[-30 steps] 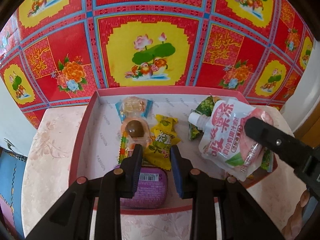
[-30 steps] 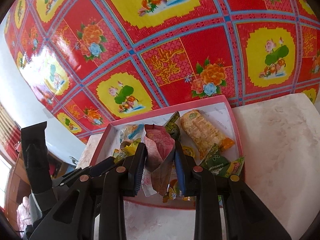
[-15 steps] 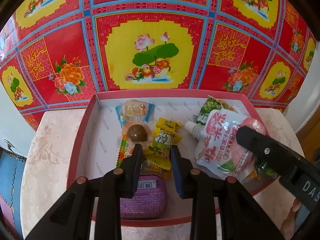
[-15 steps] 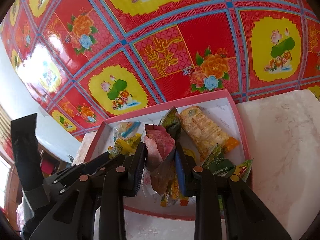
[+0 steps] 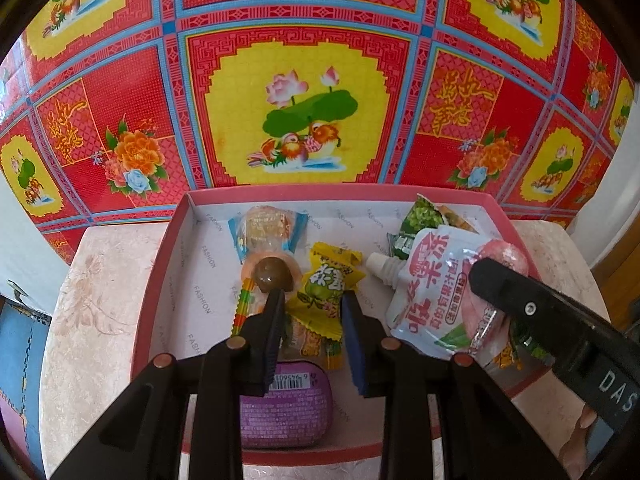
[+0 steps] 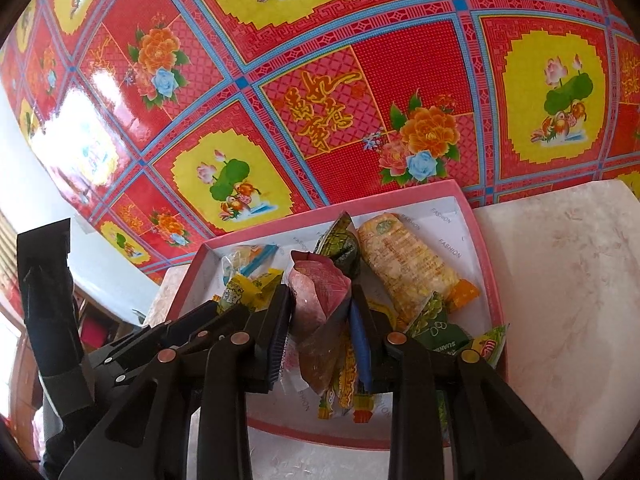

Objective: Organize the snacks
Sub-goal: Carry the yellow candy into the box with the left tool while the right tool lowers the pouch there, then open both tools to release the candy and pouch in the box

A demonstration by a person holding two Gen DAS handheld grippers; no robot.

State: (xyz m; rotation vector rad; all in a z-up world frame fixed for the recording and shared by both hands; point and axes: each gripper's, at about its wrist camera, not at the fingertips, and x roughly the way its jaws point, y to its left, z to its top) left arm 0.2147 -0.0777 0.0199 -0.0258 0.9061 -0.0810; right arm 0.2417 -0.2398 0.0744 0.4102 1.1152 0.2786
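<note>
Pouch [image 5: 436, 284] lower now, over box [image 5: 168, 264] at 3 o'clock | right tongs [image 6: 320, 316] clamped on it | left tongs [image 5: 314, 308] narrow, empty, nearer yellow candy [image 5: 326, 292] | release next, I judge.

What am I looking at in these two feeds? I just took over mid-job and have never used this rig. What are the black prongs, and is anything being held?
There is no robot arm: a person holds a two-finger gripper in each hand, and a fisheye camera on each looks forward along its fingers. The black prongs are those fingers.

Left wrist view: the left gripper hangs open over a pink-rimmed box on a pale table. It holds nothing; a yellow candy wrapper lies below its tips. Also in the box: a purple tin, a brown ball candy and a blue-edged packet. The right gripper enters this view from the right, holding a spouted white and pink drink pouch.

Right wrist view: the right gripper is shut on that pouch, seen end-on. Beyond it lie a long cracker pack and green packets.
</note>
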